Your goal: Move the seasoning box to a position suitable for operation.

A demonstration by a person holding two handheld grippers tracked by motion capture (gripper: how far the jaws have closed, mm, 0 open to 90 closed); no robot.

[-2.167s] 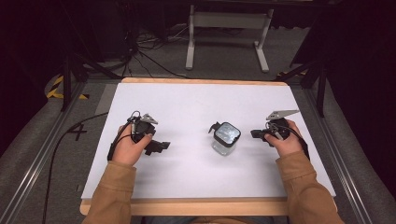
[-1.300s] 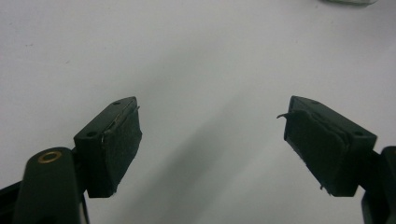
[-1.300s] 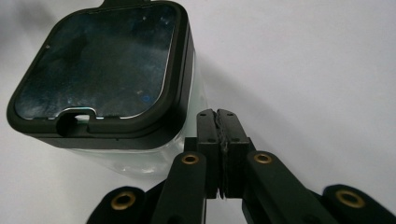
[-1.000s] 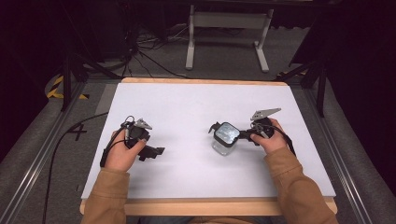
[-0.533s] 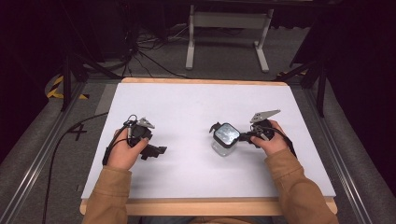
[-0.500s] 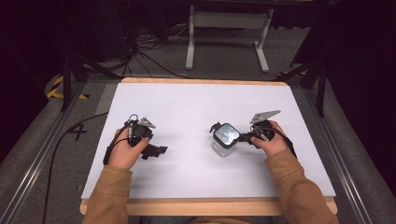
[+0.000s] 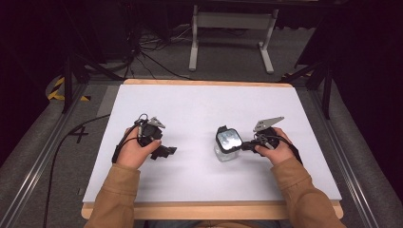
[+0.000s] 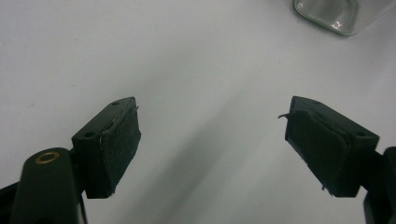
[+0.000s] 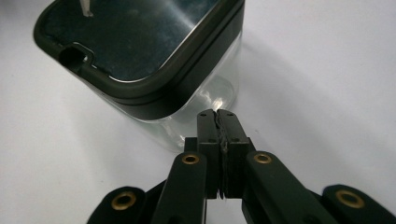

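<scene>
A clear square jar with a black-rimmed lid (image 7: 227,142) stands on the white table (image 7: 199,104), right of centre. My right gripper (image 7: 246,145) comes at it from the right. In the right gripper view my right gripper (image 9: 219,116) is shut, nothing between its jaws, its tip right at the jar's clear wall (image 9: 196,105) below the lid (image 9: 140,42). My left gripper (image 7: 165,151) rests low over the table to the jar's left. It stands open (image 8: 212,135), pads (image 8: 119,144) wide apart over bare table, with the jar's lower corner (image 8: 341,16) far ahead.
The table's wooden front edge (image 7: 209,210) runs close to the person's sleeves. A black cable (image 7: 62,147) trails off the table's left side. A metal stand (image 7: 228,28) and more cables sit on the floor behind the table.
Since the earliest frame the right hand slid left until its shut gripper tip reached the jar. Over the last second both hands and the jar stay almost still.
</scene>
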